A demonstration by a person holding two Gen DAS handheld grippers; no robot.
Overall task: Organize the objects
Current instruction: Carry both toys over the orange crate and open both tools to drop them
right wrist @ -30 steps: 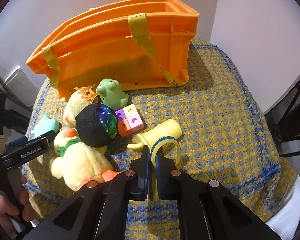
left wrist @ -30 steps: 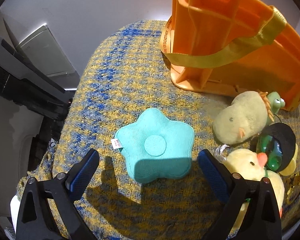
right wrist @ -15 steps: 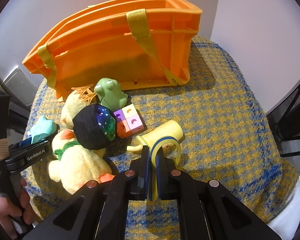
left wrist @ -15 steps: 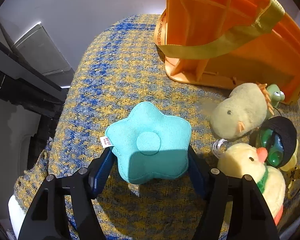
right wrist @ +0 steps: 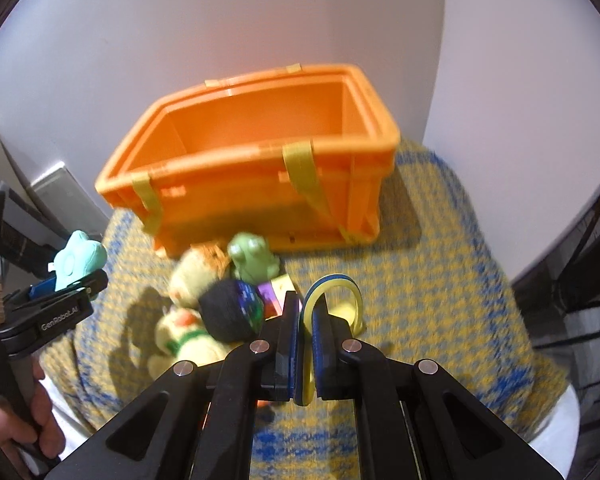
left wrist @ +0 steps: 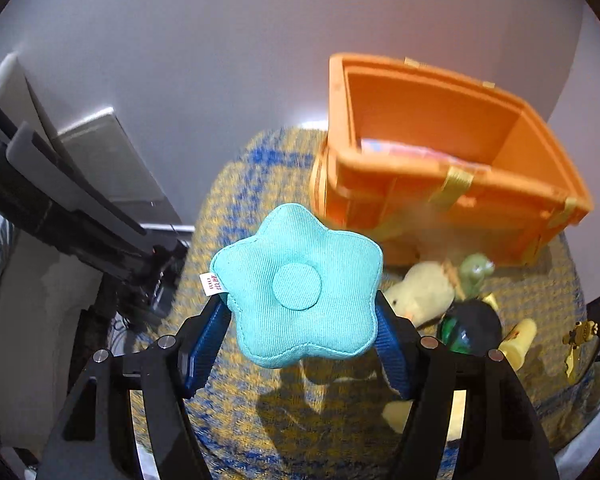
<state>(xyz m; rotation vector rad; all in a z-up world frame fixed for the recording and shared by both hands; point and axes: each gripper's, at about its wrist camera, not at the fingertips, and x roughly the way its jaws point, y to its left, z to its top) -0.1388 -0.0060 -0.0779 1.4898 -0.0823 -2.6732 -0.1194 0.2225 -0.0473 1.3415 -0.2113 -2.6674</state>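
While being held above blue-and-yellow woven tabletop (left wrist: 228,184), teal star-shaped corduroy cushion (left wrist: 298,286) is being pinched by left hand-held gripper (left wrist: 300,320). Yellow cup handle with blue stripe (right wrist: 332,292) is being clamped by right hand-held gripper (right wrist: 305,322). Orange plastic crate (right wrist: 260,184) is standing behind plush toys, frog figure (right wrist: 252,260).

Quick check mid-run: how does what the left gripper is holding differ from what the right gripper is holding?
The left gripper holds a teal star-shaped plush, soft and flat; the right gripper holds a yellow cup with a blue-edged loop handle, which looks hard.

The left jaws stand wide, squeezing the plush by its sides; the right jaws are nearly closed, pinching only the cup's thin handle.

Both are lifted off the cloth, short of the orange crate.
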